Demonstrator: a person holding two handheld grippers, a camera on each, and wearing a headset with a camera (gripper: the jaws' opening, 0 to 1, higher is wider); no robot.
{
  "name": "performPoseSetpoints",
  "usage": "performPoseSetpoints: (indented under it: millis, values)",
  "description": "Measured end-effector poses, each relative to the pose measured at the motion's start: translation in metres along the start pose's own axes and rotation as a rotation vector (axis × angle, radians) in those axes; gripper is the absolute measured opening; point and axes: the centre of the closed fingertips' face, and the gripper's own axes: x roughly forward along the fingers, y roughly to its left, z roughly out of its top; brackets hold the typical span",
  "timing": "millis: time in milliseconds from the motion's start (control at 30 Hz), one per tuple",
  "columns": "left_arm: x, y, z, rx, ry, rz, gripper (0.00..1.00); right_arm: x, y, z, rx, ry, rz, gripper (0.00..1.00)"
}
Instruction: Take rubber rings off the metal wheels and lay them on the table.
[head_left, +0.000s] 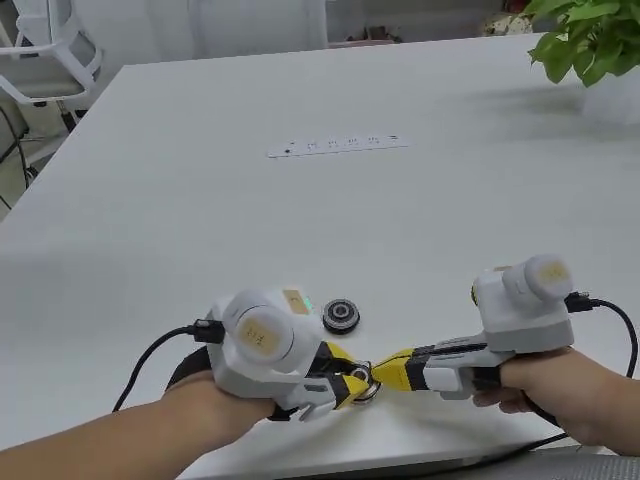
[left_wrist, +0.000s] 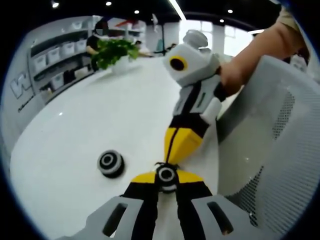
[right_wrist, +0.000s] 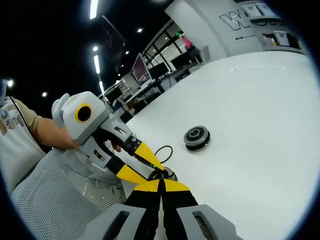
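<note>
My left gripper (left_wrist: 167, 181) is clamped on a small metal wheel (left_wrist: 166, 175) at the near edge of the white worktop (head_left: 400, 220). My right gripper (right_wrist: 162, 185) meets it tip to tip, jaws pressed together at the wheel's rim; whether they have any rubber between them I cannot tell. A second wheel (head_left: 341, 314) lies flat on the worktop just beyond, its dark rubber ring (left_wrist: 111, 173) on it.

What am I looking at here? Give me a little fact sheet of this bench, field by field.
Surface: white table
Left gripper: shut on a small metal wheel
Right gripper: jaws closed, tips at that same wheel
Second wheel: lying loose on the table, beyond the grippers
Also there: power strip, plant at far corner
</note>
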Motion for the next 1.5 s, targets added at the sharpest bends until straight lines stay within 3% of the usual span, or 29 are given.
performPoseSetpoints:
  millis: [400,633,1133,1367,1500]
  values:
    - [0.000,-0.001,0.000,-0.001,-0.002,-0.002,0.12,0.001,0.004,0.000,-0.007,0.004,0.018,0.00]
    - [0.000,-0.001,0.000,0.001,-0.003,-0.005,0.12,0.003,0.012,0.001,-0.010,-0.001,0.058,0.00]
    - [0.001,-0.002,0.002,0.001,-0.025,-0.015,0.14,0.000,0.000,0.000,-0.050,-0.001,0.014,0.00]
    - [0.000,-0.002,0.002,-0.020,-0.010,-0.038,0.14,-0.001,0.003,0.002,-0.045,-0.010,0.021,0.00]
    - [-0.004,-0.008,0.000,-0.015,0.005,-0.065,0.20,-0.001,0.005,0.002,-0.048,-0.006,0.030,0.00]
